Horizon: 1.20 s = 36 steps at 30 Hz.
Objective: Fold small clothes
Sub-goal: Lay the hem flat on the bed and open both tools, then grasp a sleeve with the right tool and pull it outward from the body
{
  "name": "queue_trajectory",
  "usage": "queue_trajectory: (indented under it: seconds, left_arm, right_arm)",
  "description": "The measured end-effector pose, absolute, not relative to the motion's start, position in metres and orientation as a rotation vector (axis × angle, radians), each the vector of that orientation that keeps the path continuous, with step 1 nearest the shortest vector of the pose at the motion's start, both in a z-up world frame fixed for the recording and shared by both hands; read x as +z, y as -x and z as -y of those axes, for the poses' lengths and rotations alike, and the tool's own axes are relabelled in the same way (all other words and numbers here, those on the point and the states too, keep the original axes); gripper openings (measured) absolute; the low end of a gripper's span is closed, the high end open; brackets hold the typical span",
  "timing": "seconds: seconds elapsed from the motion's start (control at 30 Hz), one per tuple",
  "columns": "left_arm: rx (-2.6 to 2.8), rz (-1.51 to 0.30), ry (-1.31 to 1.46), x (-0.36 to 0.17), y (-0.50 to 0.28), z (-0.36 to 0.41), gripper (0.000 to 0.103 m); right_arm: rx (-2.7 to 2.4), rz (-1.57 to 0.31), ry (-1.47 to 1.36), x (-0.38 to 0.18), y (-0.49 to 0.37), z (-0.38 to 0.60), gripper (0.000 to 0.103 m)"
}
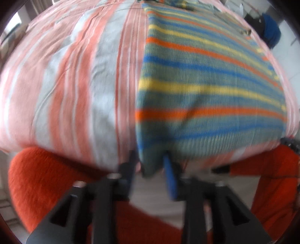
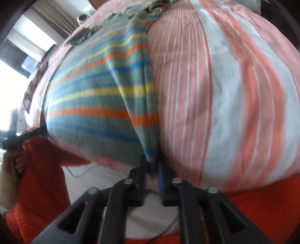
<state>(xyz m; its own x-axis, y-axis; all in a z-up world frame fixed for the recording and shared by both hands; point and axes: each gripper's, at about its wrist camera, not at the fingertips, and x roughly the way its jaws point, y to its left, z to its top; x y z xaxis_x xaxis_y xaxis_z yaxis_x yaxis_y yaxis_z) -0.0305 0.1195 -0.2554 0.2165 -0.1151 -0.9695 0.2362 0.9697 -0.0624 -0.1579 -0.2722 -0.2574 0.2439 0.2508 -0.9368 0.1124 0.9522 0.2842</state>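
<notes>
A small knitted garment [image 1: 202,78] with grey-green, blue, yellow and orange stripes lies spread on a bed with a pink-and-white striped sheet [image 1: 84,75]. My left gripper [image 1: 150,165] is shut on the garment's near left corner at the bed's front edge. My right gripper [image 2: 152,165] is shut on the garment's [image 2: 97,97] near right corner, where the cloth bunches into a fold. The left gripper also shows in the right wrist view [image 2: 28,134] at the garment's other near corner. Both views are motion-blurred.
The striped sheet [image 2: 225,93] covers the whole bed. The person's orange sleeves [image 1: 43,187] and white top [image 2: 105,180] are close below the grippers. More patterned cloth [image 2: 150,7] lies at the far end of the bed. A window [image 2: 11,75] is to the left.
</notes>
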Motion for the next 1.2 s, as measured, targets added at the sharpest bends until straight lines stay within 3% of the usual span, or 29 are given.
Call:
queue_trajectory:
  seconds: [0.07,0.13,0.33,0.47,0.53,0.6,0.87,0.93,0.97,1.0,1.2]
  left_arm:
    - [-0.228,-1.289,-0.171,-0.242,0.045,-0.118,0.048]
    - [-0.213,-1.228,-0.183,-0.223,0.051,-0.119,0.052]
    - [-0.263,-0.972,-0.033,-0.166,0.031,-0.102,0.086]
    - [-0.32,-0.818,0.018,-0.17,0.008,-0.073,0.091]
    - [-0.343,-0.773,0.03,-0.188,0.001,-0.062,0.092]
    - [-0.338,-0.789,0.036,-0.205,-0.005,-0.056,0.092]
    - [-0.265,-0.833,0.067,-0.229,-0.011,-0.077,0.092]
    - [-0.256,-0.871,0.112,-0.236,-0.019,-0.083,0.092]
    - [-0.256,-0.88,0.121,-0.238,-0.019,-0.085,0.092]
    - [-0.257,-0.882,0.122,-0.239,-0.018,-0.085,0.092]
    - [-0.271,-0.87,0.067,-0.241,-0.016,-0.073,0.092]
  right_arm:
    - [0.075,-1.387,-0.263,-0.255,0.166,0.275,0.045]
    - [0.013,-1.416,-0.166,-0.245,0.175,0.283,0.047]
    - [-0.083,-1.221,-0.03,-0.176,0.145,0.306,0.047]
    - [0.005,-1.087,0.084,-0.146,0.079,0.284,0.049]
    - [0.067,-1.021,0.18,-0.14,0.046,0.266,0.058]
    - [0.131,-0.968,0.28,-0.141,0.001,0.244,0.059]
    - [0.25,-1.015,0.387,-0.211,-0.142,0.197,0.058]
    - [0.197,-1.073,0.346,-0.235,-0.166,0.203,0.05]
    - [0.17,-1.09,0.281,-0.239,-0.176,0.218,0.016]
    - [0.13,-1.082,0.258,-0.235,-0.178,0.229,0.004]
    - [-0.242,-0.917,0.083,-0.151,-0.158,0.382,0.004]
